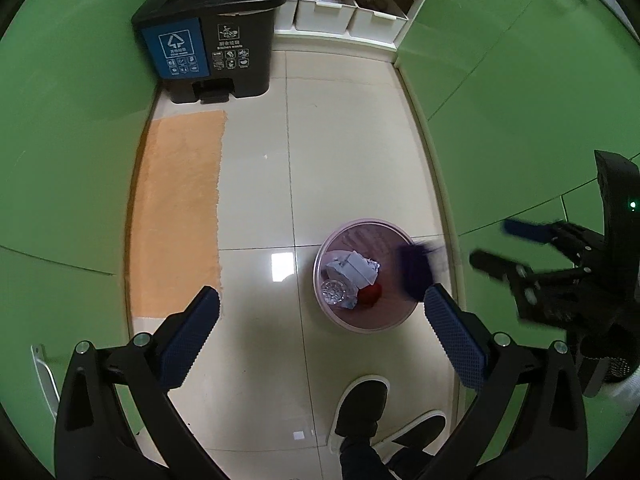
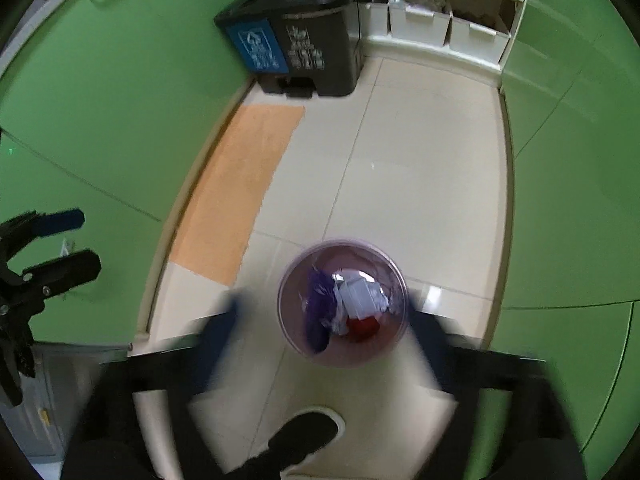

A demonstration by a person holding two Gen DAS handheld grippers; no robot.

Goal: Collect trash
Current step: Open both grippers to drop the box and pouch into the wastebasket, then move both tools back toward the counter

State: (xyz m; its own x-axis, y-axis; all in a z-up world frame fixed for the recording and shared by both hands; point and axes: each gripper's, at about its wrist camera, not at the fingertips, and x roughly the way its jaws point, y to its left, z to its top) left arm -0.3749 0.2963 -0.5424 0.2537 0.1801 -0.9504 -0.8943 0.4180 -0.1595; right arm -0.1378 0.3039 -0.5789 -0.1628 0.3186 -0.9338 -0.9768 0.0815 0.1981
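The small round translucent pink wastebasket [image 1: 366, 276] is standing on the pale tiled floor [image 1: 352, 152], close to the green cabinet fronts on the right and just ahead of the person's black shoes [image 1: 362, 408]. It is already holding crumpled white paper [image 2: 360, 294], a red scrap [image 2: 362, 328], a clear plastic piece [image 1: 334, 292] and a dark purple scrap [image 2: 318, 312]. The purple scrap is reading as blurred in the left wrist view, at the basket's right rim. The right tool [image 2: 320, 320] is sitting directly above the basket, its fingers blurred but spread wide on either side of the rim, and nothing is showing between them. The left tool [image 1: 320, 320] is likewise standing wide open and empty, and the basket is lying a little ahead of it and to the right, partly behind its right finger [image 1: 456, 332]. So the right tool seems the nearer one for whatever is coming next at the basket. At the far end of the floor, well apart, a black two-compartment pedal bin with a blue label [image 1: 208, 36] is standing by white shelf crates [image 1: 324, 16], with an orange mat [image 1: 180, 208] lying along the left side between.
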